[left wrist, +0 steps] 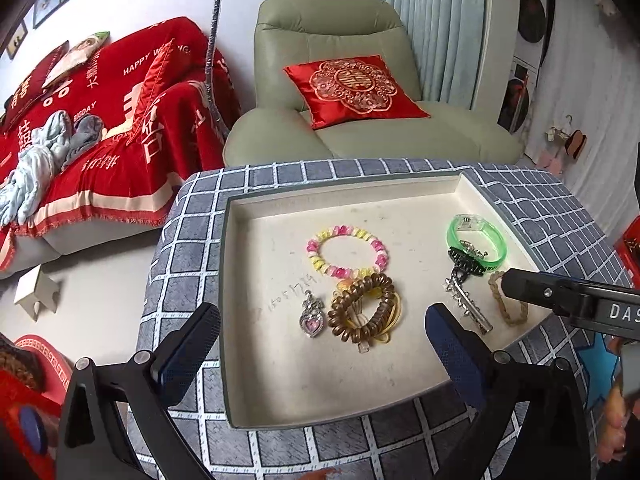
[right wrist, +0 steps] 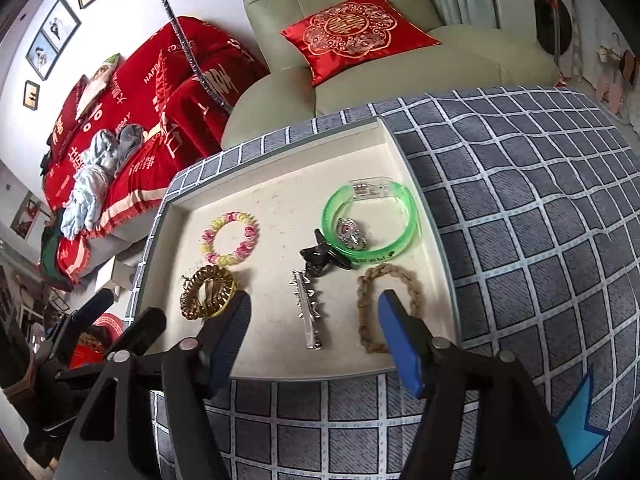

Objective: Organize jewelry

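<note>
Both tongs gaped wide, empty: left gripper (left wrist: 322, 334) over brown spiral hair tie (left wrist: 362, 308), right gripper (right wrist: 316, 320) straddling spiked silver hair clip (right wrist: 306, 312). All lay in shallow cream tray (right wrist: 280, 368); green translucent bangle (right wrist: 370, 220) farthest.

Black angular claw arms, silver round pivot screws, blue ribbed fingers (right wrist: 400, 344), white "DAS" lettering.
</note>
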The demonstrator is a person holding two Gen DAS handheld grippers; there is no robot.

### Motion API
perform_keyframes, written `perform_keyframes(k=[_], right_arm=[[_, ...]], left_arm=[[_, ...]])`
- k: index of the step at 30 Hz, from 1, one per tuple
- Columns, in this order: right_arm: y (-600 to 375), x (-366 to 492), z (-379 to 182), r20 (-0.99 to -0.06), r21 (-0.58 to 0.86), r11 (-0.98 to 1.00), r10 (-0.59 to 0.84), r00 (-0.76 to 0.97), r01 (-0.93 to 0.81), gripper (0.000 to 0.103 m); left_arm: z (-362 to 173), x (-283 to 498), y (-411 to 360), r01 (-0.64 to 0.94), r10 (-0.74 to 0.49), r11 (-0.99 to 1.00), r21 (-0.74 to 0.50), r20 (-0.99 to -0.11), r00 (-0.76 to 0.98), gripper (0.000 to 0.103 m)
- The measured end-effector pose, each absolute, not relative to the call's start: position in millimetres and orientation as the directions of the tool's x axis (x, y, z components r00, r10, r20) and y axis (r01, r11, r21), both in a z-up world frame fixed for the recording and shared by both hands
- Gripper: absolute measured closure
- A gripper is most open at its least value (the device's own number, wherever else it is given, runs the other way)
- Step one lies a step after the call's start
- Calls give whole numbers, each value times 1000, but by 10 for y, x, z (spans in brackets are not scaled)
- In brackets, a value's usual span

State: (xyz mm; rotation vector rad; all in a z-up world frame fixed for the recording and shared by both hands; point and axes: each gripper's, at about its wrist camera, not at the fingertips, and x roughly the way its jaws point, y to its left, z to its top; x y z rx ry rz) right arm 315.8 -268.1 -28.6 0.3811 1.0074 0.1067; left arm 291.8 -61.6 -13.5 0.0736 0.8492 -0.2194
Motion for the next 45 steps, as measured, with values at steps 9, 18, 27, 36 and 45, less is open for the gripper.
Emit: perform_keyframes(k=[9, 18, 27, 36, 45], right_arm=[[-2607, 3031, -216, -802, 293, 955, 217, 556, 49, 0], [-2520, 2732, -135, -795, 214, 976, 151, 588, 40, 0], [-2445, 2276, -132, -767, 119, 991, 57, 639, 54, 0], [-2451, 1987, -96, -725, 63, 994, -17, 688, 91, 0], [-2395, 1899, -62, -717, 39, 996, -30, 696, 83, 0]], left_arm=[[-123, 2756, -623, 213, -119, 977, 26, -761, 638, 0], [-80, 2440, -508, 170, -89, 985, 34, -742, 665, 0], [-94, 1986, -490, 116, -53, 992, 43, -701, 712, 0], [-117, 1701, -438, 67, -23, 997, 39, -680, 733, 0], [-142, 1634, -461, 71, -21, 996, 45, -683, 730, 0]])
